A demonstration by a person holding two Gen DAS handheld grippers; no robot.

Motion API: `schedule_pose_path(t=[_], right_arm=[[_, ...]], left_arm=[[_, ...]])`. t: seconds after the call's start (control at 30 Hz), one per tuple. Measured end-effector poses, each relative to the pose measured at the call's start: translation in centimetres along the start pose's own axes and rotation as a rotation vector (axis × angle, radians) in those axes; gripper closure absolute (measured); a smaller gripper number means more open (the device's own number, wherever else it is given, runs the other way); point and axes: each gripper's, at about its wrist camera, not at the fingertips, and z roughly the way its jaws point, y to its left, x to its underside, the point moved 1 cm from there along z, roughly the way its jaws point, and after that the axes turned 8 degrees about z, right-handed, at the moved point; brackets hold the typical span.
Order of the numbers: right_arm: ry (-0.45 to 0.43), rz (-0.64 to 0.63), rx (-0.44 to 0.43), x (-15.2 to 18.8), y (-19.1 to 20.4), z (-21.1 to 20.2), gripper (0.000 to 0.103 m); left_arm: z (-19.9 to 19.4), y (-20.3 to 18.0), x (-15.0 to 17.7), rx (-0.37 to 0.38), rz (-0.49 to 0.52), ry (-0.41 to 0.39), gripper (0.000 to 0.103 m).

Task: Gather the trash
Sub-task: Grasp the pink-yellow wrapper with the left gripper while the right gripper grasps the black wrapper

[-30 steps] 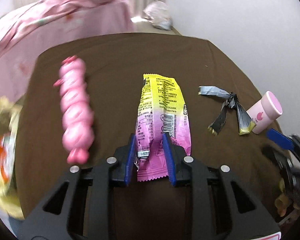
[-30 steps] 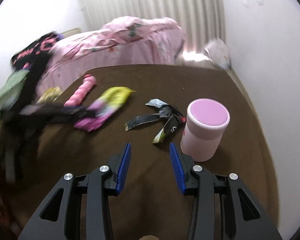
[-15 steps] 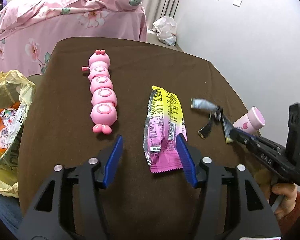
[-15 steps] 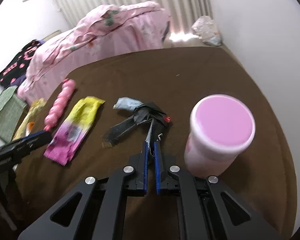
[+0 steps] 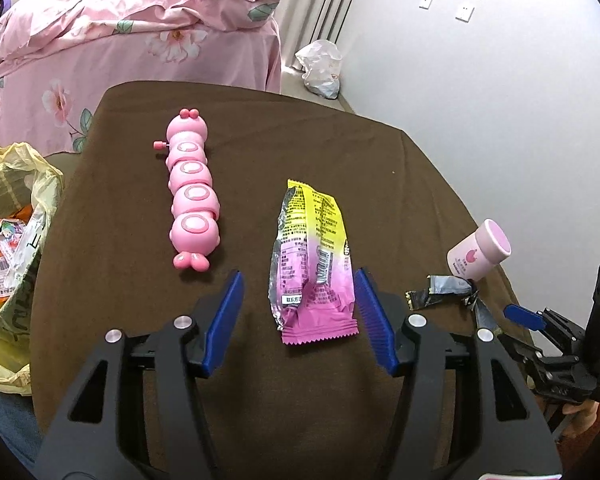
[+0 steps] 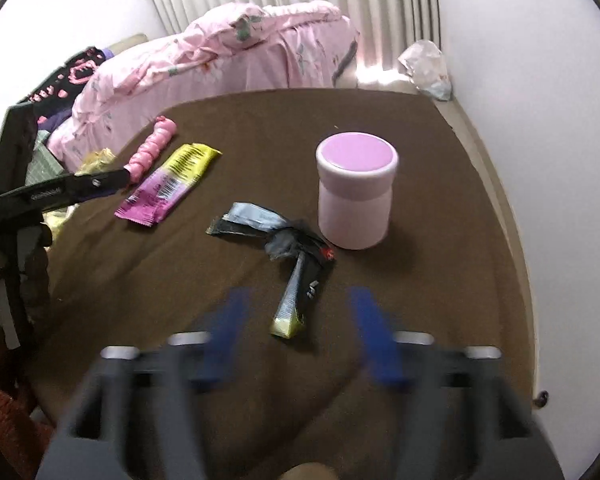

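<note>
A yellow and pink snack wrapper (image 5: 312,264) lies flat on the brown table (image 5: 340,152). My left gripper (image 5: 298,280) is open, a blue pad on each side of the wrapper's near end, neither touching it. A knotted black and grey wrapper (image 6: 284,236) lies beside a pink jar (image 6: 356,192). My right gripper (image 6: 300,296) is blurred and its jaws are opening. The dark wrapper's yellow end lies between them, untouched. The left wrist view shows the right gripper (image 5: 524,316) at the right edge beside that dark wrapper (image 5: 440,292).
A pink caterpillar toy (image 5: 192,196) lies left of the snack wrapper. A yellow plastic bag (image 5: 16,240) holding wrappers hangs off the table's left side. Beyond the table are a bed with pink covers (image 5: 140,32) and a white bag (image 5: 320,66) on the floor. A wall runs along the right.
My left gripper let go of the snack wrapper and drew back, jaws wider. My right gripper shut on the dark wrapper's strand, then opened wide and pulled back.
</note>
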Motion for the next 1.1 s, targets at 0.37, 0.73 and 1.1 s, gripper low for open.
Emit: schedule_pose_path(t=[0.37,0.73,1.1], right_arm=[[-0.057,0.040,0.142,-2.9,0.7,2.7,0.042],[-0.046,0.042,0.063,-2.4,1.2,3.2,0.080],[-0.090,-0.018,0.024,-0.3,2.0,0.4,0.091]], left_arm=[[-0.2,1.1,0.2,-0.080,-0.038,-0.002,0.041],[0.0,0.3,0.5,-0.036,-0.017,0.023,0.030],[1.4,-1.7,0.9,-0.077,0.046,0.080,0.022]])
